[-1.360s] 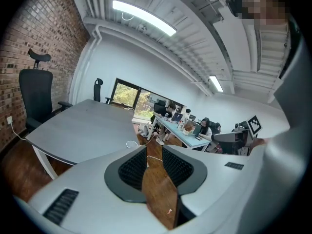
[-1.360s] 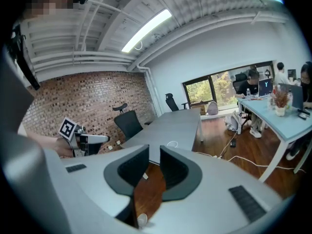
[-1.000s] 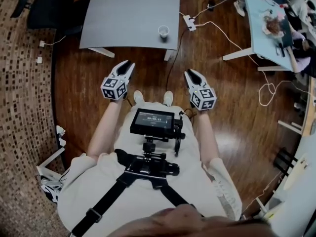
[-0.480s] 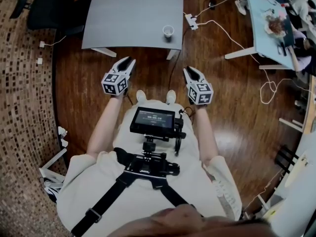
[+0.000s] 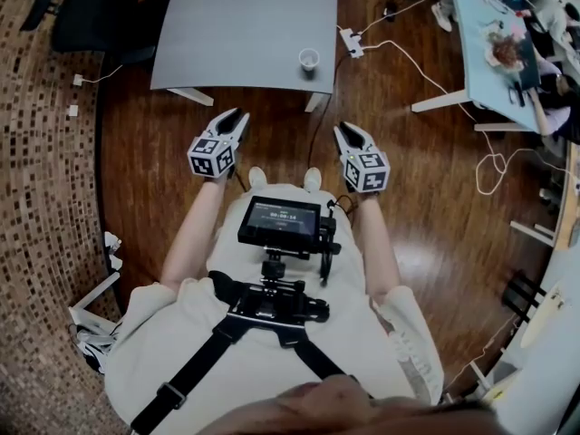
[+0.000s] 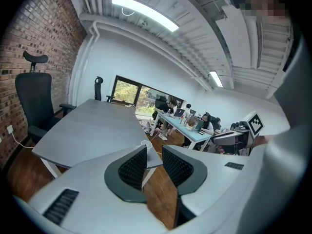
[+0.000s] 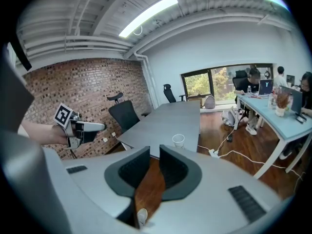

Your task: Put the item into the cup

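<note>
A white paper cup (image 5: pixel 309 58) stands upright near the right front corner of a grey table (image 5: pixel 245 25). No loose item shows in any view. My left gripper (image 5: pixel 237 116) hangs over the wooden floor short of the table, its jaws apart with nothing between them. In the left gripper view the cup (image 6: pixel 146 144) peeks out past the left gripper (image 6: pixel 154 152), partly hidden by one pad. My right gripper (image 5: pixel 346 131) is level with the left one, jaws slightly apart and empty. The right gripper view has the cup (image 7: pixel 178 140) beyond the right gripper (image 7: pixel 154 152).
A black office chair (image 5: pixel 91 12) stands at the table's far left. A power strip with white cables (image 5: pixel 349 42) lies on the floor right of the table. A light-blue desk (image 5: pixel 489 34) with people at it fills the right side. A monitor rig (image 5: pixel 279 225) hangs on my chest.
Both grippers have edged slightly forward toward the table, and the table with the cup has shifted a little to the right in the view. The jaws look unchanged.
</note>
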### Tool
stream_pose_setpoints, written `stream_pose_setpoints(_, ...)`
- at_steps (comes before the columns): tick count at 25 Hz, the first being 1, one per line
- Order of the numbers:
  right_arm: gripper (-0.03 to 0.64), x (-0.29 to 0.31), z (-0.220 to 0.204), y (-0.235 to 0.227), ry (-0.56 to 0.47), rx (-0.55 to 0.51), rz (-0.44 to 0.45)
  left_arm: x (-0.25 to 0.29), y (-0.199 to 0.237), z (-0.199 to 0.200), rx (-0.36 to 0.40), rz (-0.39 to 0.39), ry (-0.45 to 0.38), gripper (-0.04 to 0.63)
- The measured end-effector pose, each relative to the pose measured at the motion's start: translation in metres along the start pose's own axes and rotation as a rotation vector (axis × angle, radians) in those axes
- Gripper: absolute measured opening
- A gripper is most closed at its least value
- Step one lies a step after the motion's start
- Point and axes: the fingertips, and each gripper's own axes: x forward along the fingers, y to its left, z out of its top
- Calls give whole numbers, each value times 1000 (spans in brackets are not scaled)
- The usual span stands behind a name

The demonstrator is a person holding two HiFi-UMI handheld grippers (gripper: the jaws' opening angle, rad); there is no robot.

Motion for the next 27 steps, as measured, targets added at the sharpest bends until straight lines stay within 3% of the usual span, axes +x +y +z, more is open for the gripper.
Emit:
stream_pose_setpoints(8, 71, -2, -5, 8, 16, -86, -26, -4, 6, -11, -14, 11, 15, 103)
stream_pose_setpoints(27, 69, -7, -19, -1, 17, -79, -22, 3, 3, -26, -24, 4, 40, 103)
